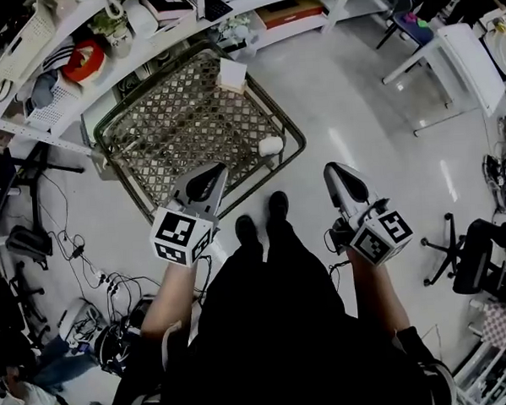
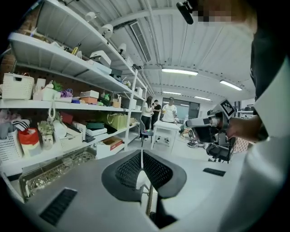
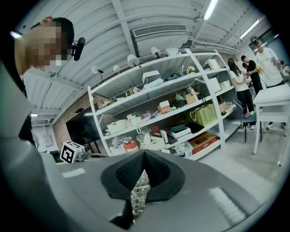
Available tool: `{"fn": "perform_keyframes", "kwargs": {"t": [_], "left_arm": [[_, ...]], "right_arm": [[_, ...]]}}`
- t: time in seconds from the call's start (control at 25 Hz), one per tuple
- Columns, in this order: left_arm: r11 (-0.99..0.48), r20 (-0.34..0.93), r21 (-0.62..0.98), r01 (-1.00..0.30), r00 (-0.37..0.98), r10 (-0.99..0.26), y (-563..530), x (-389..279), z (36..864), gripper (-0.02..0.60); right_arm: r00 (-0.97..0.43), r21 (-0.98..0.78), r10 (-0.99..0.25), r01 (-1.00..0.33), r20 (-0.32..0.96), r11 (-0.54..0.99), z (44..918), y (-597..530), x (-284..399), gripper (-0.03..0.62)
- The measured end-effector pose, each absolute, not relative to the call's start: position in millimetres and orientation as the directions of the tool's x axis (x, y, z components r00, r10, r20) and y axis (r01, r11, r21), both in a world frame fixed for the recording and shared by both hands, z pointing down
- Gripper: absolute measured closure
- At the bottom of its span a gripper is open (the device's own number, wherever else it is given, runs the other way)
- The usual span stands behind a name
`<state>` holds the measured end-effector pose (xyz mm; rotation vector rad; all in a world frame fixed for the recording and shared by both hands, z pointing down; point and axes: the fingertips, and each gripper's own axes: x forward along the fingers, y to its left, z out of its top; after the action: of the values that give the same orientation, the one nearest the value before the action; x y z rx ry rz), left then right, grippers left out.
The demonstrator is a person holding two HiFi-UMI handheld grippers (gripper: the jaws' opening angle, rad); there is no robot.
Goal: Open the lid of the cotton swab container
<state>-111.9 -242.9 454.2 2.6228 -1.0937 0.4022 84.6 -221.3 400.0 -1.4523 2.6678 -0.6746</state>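
2 closed empty claws: left claw (image 1: 217,170), right claw (image 1: 331,168) | 1 mesh table (image 1: 173,134) | 1 white container (image 1: 269,145)

Lattice-topped low table (image 1: 173,134) on the pale floor (image 1: 359,132), a white box (image 1: 232,74) and small white container (image 1: 270,146) atop it.

Head cam: high, facing steeply down on floor (image 1: 359,124) & lattice table (image 1: 190,124). Both gripper cams: low, approx level, facing shelf rack (image 3: 172,108); all 3 share it.
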Motion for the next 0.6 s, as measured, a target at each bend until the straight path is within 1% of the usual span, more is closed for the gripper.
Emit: {"fn": "perform_keyframes", "kwargs": {"t": [0.12, 0.16, 0.32, 0.44, 0.6], "left_arm": [[-0.698, 0.382, 0.132, -0.703, 0.686, -0.619, -246.4, -105.6, 474.1, 0.572], [-0.705, 0.392, 0.132, -0.697, 0.690, -0.609, -248.3, -103.1, 481.1, 0.563], [-0.732, 0.431, 0.148, -0.665, 0.710, -0.557, -257.6, -87.4, 512.3, 0.486], [-0.760, 0.447, 0.144, -0.634, 0.727, -0.521, -262.4, -73.4, 536.0, 0.451], [-0.784, 0.434, 0.171, -0.597, 0.760, -0.484, -271.7, -59.5, 571.5, 0.405]], "right_arm": [[-0.556, -0.399, -0.807, -0.798, 0.199, 0.451, 409.9, -223.4, 87.5, 0.583], [-0.553, -0.404, -0.808, -0.800, 0.206, 0.444, 414.1, -224.0, 89.2, 0.583], [-0.541, -0.426, -0.809, -0.803, 0.229, 0.416, 432.1, -228.6, 97.2, 0.583], [-0.537, -0.440, -0.804, -0.805, 0.254, 0.398, 450.2, -230.7, 104.2, 0.583], [-0.524, -0.444, -0.801, -0.815, 0.290, 0.372, 473.2, -235.8, 111.5, 0.583]]}}
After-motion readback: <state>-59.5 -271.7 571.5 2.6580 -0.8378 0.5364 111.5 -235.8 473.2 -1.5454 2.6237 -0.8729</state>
